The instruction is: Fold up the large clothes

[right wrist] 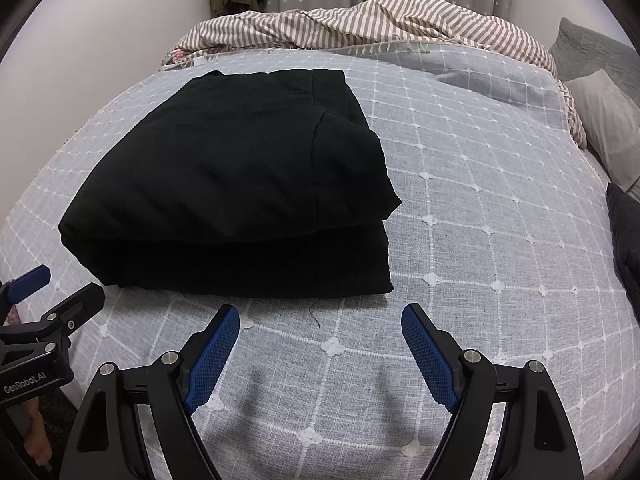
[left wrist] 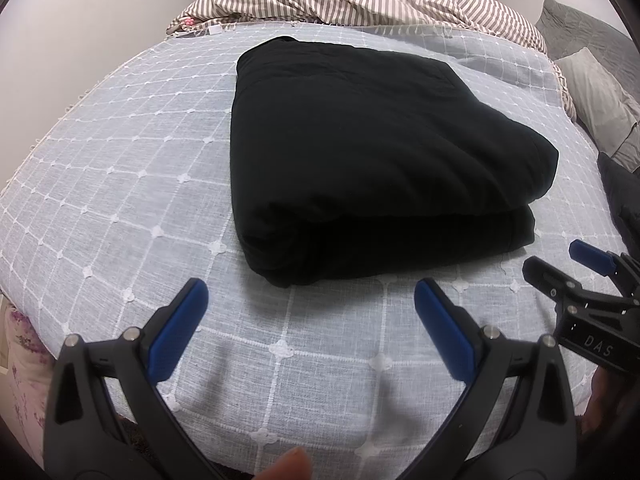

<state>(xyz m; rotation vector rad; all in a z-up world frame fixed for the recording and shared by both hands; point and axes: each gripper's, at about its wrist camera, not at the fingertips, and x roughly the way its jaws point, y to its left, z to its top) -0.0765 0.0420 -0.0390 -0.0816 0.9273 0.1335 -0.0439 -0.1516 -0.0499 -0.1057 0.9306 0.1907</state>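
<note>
Black, matte and thick, the folded garment (left wrist: 372,160) lies as a squarish, soft-edged bundle on the bedspread (left wrist: 120,184), with two stacked layers showing along its near edge. I see a loose thread (right wrist: 314,314) trailing from that near edge onto the bedspread. The bedspread is pale blue-grey woven cloth, crossed by a raised white grid with small tufted clover shapes at the crossings and a fringe along its far edge.

Beyond the garment, a rumpled duvet (left wrist: 360,0) in brown-and-cream stripes runs across the far side of the bed. To the right of the garment lie grey quilted pillows (left wrist: 592,96), and nearer, a dark padded item (left wrist: 624,200) at the picture edge; I cannot tell what it is.

My left hand-held gripper (left wrist: 310,308) hovers just short of the garment's near edge, its black plastic arms spread wide and its blue pads (left wrist: 180,332) touching nothing. My right hand-held gripper (right wrist: 320,332) stands likewise, jaws apart over bare bedspread, near the garment's near right corner, its blue pads (right wrist: 212,360) cross-hatched in texture. Neither grips cloth. A fingertip (left wrist: 288,466) shows at the bottom of the left wrist view.
</note>
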